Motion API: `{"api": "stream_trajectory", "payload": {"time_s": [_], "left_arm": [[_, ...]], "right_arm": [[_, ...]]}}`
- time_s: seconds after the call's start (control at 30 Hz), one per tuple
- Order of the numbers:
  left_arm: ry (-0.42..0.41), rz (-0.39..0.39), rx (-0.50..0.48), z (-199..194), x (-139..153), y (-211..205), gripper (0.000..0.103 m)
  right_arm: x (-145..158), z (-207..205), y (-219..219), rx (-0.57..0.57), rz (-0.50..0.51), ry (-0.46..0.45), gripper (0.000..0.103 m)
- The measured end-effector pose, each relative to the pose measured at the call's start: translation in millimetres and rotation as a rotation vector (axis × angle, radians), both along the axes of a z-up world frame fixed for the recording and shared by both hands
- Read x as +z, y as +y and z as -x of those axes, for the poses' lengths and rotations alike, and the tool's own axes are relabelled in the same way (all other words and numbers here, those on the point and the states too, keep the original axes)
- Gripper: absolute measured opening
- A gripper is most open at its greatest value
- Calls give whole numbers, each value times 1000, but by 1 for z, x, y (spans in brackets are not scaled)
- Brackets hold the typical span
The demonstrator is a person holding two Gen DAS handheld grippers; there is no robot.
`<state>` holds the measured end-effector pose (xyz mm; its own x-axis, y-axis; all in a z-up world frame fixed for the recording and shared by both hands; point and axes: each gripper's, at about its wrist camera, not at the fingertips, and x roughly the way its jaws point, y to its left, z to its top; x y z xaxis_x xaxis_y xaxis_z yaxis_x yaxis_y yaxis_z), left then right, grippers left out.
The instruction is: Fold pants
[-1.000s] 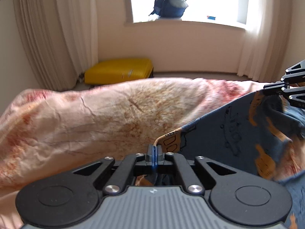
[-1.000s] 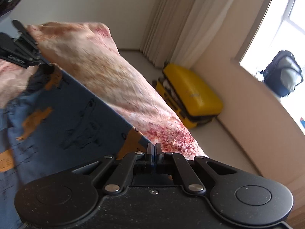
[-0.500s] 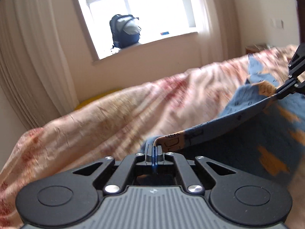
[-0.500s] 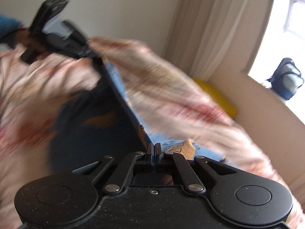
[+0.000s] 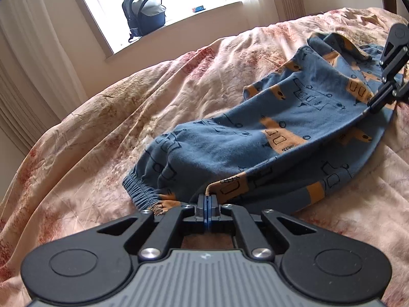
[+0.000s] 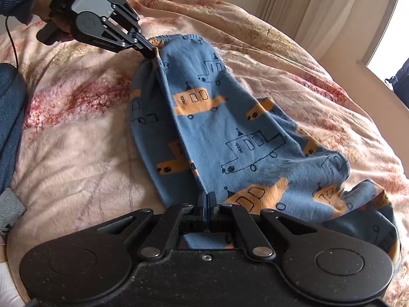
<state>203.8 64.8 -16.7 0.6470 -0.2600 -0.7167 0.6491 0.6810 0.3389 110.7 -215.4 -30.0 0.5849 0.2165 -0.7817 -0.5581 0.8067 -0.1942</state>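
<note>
Could not see the fabric pinched inside the left gripper [image 5: 207, 202] or the right gripper [image 6: 207, 199], hidden between closed fingers. Lost part of the pants [image 6: 230, 133] behind the right gripper's body. Backpack [image 6: 402, 81] cut off at the right wrist frame edge. Small object on the windowsill [image 5: 198, 8] too tiny to identify.
</note>
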Motion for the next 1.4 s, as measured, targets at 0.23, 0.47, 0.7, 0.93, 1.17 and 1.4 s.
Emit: {"api": "stream_trajectory", "payload": {"time_s": [0.23,0.47,0.7,0.93,1.17,1.4], "left_arm": [[-13,-12,-29,14,4,2,0],[6,-53,-53,22,-11,-1,0],[28,-69,-61,23,-15,0,0],[74,-21,-23,32,-8,0,53],[72,201,88,54,10,-40,103],[40,326,33,69,-1,-150,103]], "right_arm": [[9,9,0,6,2,-20,0],[4,15,1,25,16,9,0],[-4,19,0,23,12,21,0],[-5,24,-10,-39,-38,29,15],[24,46,-74,-452,-244,-153,91],[21,71,-174,-841,-590,-183,102]]}}
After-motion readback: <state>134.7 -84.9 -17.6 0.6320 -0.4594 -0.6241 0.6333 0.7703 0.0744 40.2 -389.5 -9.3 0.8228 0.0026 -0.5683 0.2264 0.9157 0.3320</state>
